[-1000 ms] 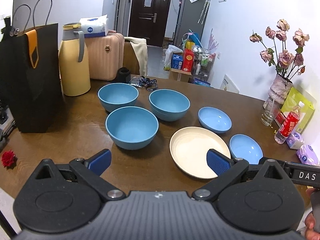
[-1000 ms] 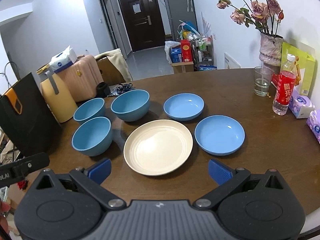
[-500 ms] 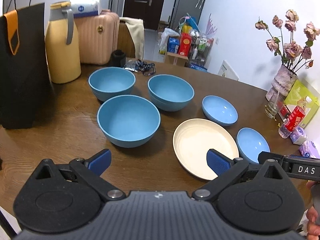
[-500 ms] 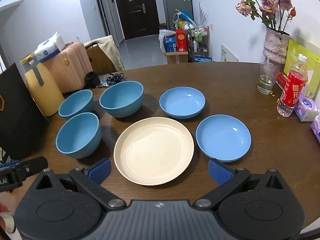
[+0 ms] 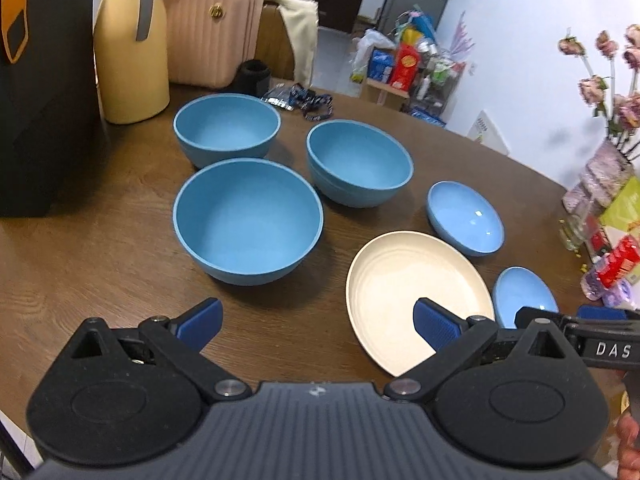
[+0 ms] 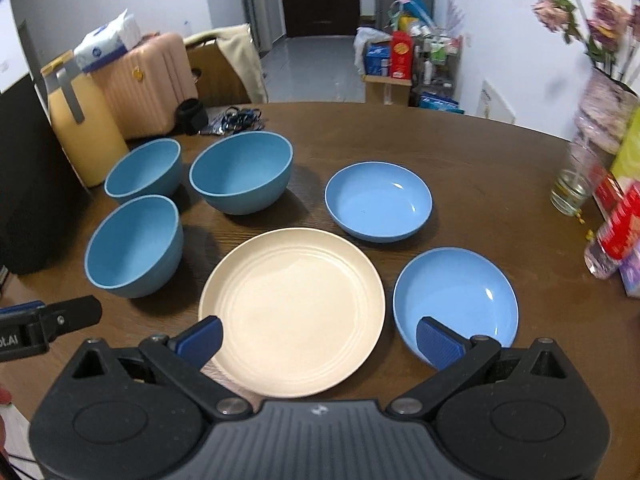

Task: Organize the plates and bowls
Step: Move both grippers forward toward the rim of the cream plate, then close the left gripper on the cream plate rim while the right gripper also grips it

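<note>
Plates and bowls all sit loose on the brown worktop (image 6: 460, 152), none stacked yet: three deep blue bowls to the left, a cream plate (image 6: 292, 316) in the middle, two shallow blue dishes to the right.

Your left claw (image 5: 316, 320) is spread wide and empty, hovering short of the nearest bowl (image 5: 248, 220), which sits at about 12 o'clock from it; the other two bowls lie behind, the back-left bowl (image 5: 226, 128) at 11 and the back-right bowl (image 5: 360, 160) at 1. Your right claw (image 6: 318, 338) is also wide and empty, its left pad over the near rim of the cream plate, its right pad over the near blue dish (image 6: 456, 296); the far blue dish (image 6: 378, 200) lies at 1 o'clock.

To start well, I'd pick one target per claw. With the left, drop one pad inside the nearest bowl and one outside, pinching the wall just below the rim, then lift straight up before nesting it. The bowls stand close, so keep the outer pad clear of a neighbour. The dishes look smooth and may slip, so grip firmly.
</note>
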{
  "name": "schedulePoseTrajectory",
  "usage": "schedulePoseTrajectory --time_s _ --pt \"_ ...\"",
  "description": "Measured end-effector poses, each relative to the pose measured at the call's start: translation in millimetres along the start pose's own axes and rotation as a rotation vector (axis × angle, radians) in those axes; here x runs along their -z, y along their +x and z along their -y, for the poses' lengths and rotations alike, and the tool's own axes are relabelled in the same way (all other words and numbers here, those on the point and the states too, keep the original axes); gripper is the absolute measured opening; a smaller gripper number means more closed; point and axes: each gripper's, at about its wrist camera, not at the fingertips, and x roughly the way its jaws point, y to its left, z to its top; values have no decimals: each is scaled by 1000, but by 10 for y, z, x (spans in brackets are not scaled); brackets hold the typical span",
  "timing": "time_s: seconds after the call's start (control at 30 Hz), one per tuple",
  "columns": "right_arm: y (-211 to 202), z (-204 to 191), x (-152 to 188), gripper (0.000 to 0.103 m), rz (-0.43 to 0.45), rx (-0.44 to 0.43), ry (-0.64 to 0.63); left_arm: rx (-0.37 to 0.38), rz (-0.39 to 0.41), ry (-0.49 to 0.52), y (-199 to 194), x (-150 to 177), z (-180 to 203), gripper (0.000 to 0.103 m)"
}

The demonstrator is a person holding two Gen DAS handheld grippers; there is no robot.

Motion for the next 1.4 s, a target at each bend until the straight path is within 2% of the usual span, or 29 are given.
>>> schedulePoseTrajectory --time_s 0.17,0.47,0.73,0.9,1.03,1.1,1.27,1.33,1.4 --pt "309 128 -218 101 -52 -13 -73 -39 -57 -35 257 -9 104 103" --pt "946 365 -499 86 -159 -33 -165 -102 -147 -125 749 -39 222 102" --pt "1373 436 -574 63 -238 -66 -227 -117 -218 -182 1069 -20 301 81" --pt "1548 474 -604 52 -270 -82 -251 -123 -253 -200 1201 -13 341 73" --pt "1624 505 -603 48 -286 -101 -257 -119 -276 -218 1278 -6 347 58" --pt "1658 522 -599 40 -295 -113 -259 -119 -287 -230 1311 1 345 52" --pt "1708 560 -600 29 -314 -142 -258 -109 -306 -253 1380 6 359 38" --pt "1717 562 -597 23 -321 -156 -254 -95 -313 -259 1401 9 357 26" --pt "1728 570 -598 17 -327 -170 -246 -81 -321 -269 1422 15 356 22"
